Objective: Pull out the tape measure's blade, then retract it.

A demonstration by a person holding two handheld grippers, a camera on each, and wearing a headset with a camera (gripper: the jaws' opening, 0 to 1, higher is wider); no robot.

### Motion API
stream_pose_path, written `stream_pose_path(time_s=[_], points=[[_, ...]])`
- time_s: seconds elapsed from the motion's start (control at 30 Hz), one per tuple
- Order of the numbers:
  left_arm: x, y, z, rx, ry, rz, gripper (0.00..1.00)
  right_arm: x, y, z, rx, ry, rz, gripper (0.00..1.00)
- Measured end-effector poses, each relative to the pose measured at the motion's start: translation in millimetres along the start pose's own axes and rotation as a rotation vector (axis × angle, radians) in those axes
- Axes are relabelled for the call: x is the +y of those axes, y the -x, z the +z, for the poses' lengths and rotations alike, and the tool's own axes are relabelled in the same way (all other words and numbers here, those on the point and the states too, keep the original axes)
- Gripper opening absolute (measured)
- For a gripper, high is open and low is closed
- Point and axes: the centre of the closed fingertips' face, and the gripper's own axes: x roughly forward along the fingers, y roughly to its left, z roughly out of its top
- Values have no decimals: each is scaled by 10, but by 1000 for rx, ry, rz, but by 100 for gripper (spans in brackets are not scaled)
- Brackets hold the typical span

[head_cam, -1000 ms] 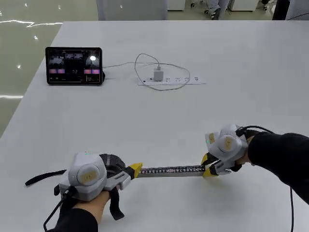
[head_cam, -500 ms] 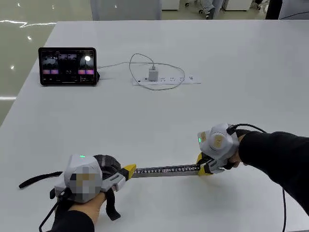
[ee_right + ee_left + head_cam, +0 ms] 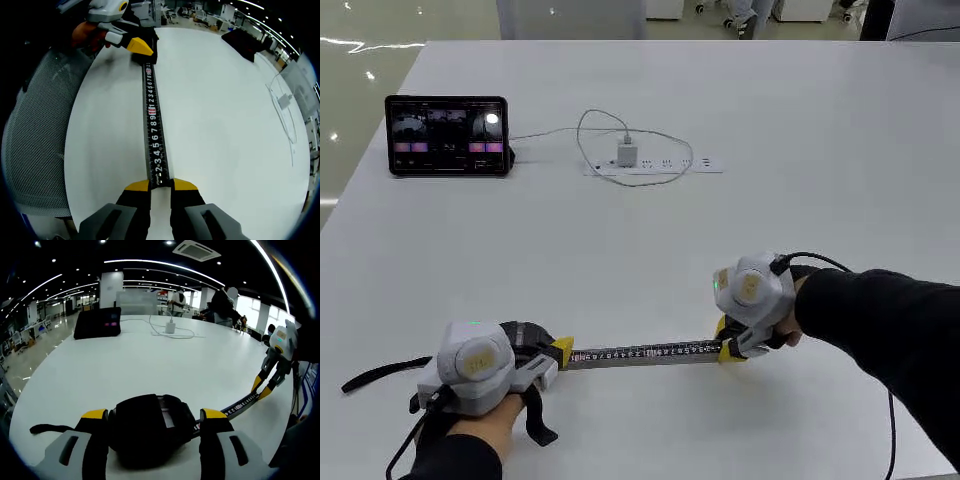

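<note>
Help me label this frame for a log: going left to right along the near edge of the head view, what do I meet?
Black strap → left gripper, shut on the tape measure case → blade → right gripper, pinching the blade's end → the person's sleeve.

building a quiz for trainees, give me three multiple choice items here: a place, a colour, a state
1. The tablet stands: A at the table's far left; B at its near right corner; C on the floor.
2. The tape measure's case is: A red; B black; C white.
3. The blade is: A fully retracted; B snapped; C pulled out.
Key: A, it stands far left; B, black between the left gripper's fingers; C, it spans to the right gripper, shut on its tip.
</note>
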Motion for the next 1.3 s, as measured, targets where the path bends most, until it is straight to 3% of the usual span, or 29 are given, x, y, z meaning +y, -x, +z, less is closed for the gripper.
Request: stream_pose_path(time_s=[0.17,0.67,1.3], points=[[36,-15,-16,20,34,-3,65,-8,-1,2,5,-10,3,10],[19,-6,-26,34,0,-9,63,-5,-3,4,16,-23,-5,10],[24,-7,-48,66,4,-12,63,1,-16,42,39,-28,-11,10]])
